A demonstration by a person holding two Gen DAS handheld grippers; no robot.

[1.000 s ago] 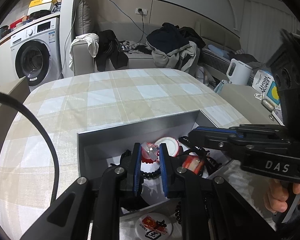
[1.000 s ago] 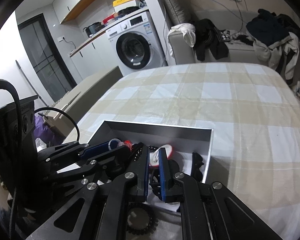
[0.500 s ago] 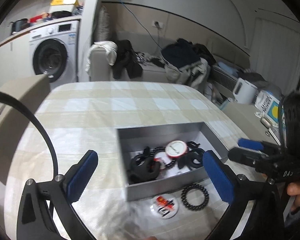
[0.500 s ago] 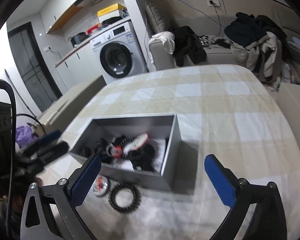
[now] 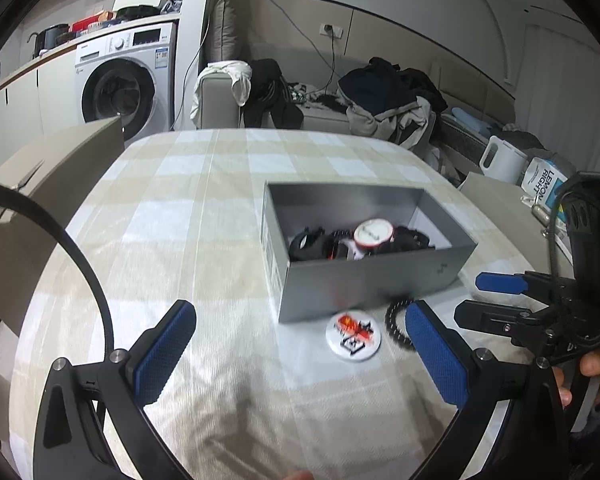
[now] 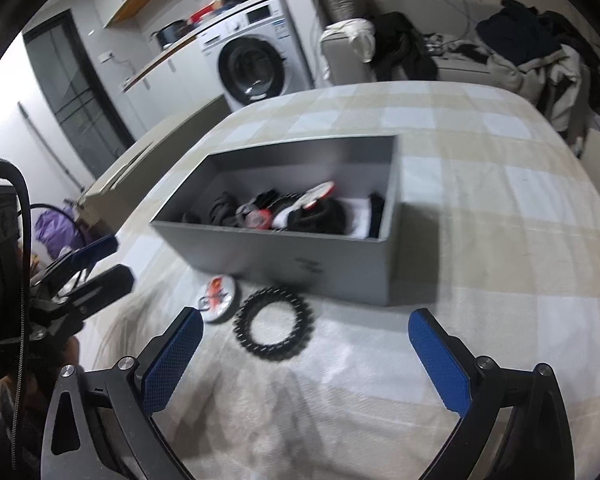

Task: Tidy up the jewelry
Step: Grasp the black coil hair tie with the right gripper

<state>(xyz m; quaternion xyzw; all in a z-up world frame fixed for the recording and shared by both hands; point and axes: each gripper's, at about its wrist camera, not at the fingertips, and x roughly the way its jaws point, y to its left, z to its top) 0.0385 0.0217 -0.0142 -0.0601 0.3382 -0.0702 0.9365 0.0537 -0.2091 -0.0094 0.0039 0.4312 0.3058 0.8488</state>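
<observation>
A grey open box sits on the checked tablecloth and holds several dark hair ties, a beaded bracelet and a red-rimmed round badge. In front of the box lie a white round badge and a black spiral hair tie. My left gripper is open and empty, held back from the box. My right gripper is open and empty, just short of the hair tie. Each gripper shows in the other's view, the right and the left.
The table is covered with a beige and white checked cloth. A sofa with piled clothes and a washing machine stand beyond it. A white kettle and a carton sit at the right. A grey chair back is at left.
Both grippers were shut inside the box a second ago; they have opened, let go of the items there and pulled back above the table in front of the box.
</observation>
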